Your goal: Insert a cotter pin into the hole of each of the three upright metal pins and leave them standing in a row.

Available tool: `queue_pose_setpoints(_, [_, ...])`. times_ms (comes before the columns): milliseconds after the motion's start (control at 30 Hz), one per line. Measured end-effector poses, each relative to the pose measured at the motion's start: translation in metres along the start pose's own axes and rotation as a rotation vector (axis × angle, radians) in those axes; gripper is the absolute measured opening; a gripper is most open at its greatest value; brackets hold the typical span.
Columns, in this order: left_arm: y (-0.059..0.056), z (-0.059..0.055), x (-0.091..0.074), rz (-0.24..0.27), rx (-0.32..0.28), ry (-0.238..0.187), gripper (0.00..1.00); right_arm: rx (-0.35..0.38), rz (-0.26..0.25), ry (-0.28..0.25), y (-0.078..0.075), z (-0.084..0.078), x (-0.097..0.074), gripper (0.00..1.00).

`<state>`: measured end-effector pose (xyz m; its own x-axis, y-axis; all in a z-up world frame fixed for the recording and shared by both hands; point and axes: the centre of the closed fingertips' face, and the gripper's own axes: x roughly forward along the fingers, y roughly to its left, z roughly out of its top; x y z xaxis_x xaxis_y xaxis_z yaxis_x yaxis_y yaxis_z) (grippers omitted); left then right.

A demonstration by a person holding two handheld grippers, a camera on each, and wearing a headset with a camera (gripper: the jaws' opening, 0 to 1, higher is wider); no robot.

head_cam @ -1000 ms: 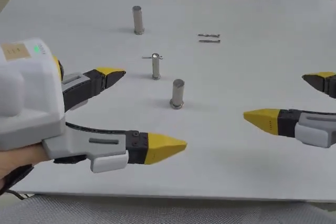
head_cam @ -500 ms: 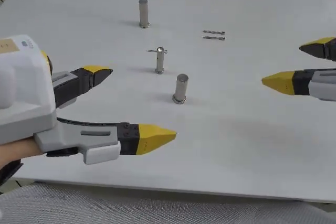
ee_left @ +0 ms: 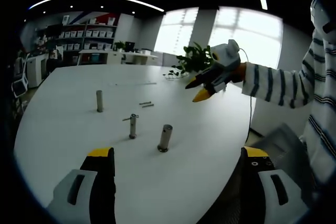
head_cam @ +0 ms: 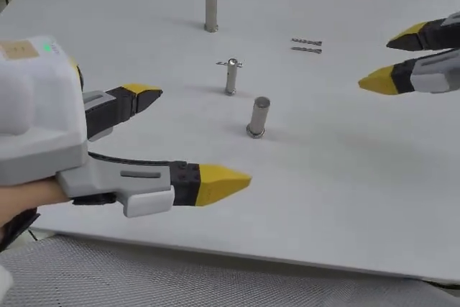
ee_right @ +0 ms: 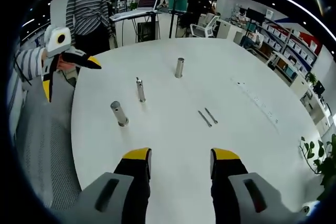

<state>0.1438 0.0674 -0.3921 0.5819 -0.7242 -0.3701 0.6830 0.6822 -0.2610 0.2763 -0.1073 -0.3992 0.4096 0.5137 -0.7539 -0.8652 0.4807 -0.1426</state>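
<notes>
The middle metal pin (head_cam: 231,77) is already fitted. Two cotter pins (head_cam: 307,45) are left loose on the desk (head_cam: 345,177). The jaws of the left gripper (head_cam: 205,134) and right gripper (head_cam: 375,65) are held apart, empty. One loose pin is to be grasped next.

Bright, even overhead light washes the white table (head_cam: 345,177), so shadows beneath things are faint. Windows (ee_left: 247,30) blow out white; both gripper views bend at their edges.
</notes>
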Motion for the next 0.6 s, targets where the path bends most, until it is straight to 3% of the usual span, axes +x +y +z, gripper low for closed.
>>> queue_pose_setpoints(300, [0.000,-0.002,-0.002,0.007,-0.009,0.001,0.99,-0.116,0.045,0.047,-0.014,0.012,0.024,0.34])
queue_pose_setpoints(367, [0.001,-0.002,-0.003,0.011,-0.013,0.000,0.99,-0.140,0.059,0.058,-0.010,0.015,0.027,0.33])
queue_pose_setpoints(467, [0.001,-0.003,-0.003,0.015,-0.018,-0.002,0.99,-0.167,0.072,0.081,-0.026,0.017,0.038,0.30])
queue_pose_setpoints(600, [0.002,-0.004,-0.002,0.028,-0.064,-0.013,0.99,-0.213,0.092,0.113,-0.034,0.022,0.049,0.23])
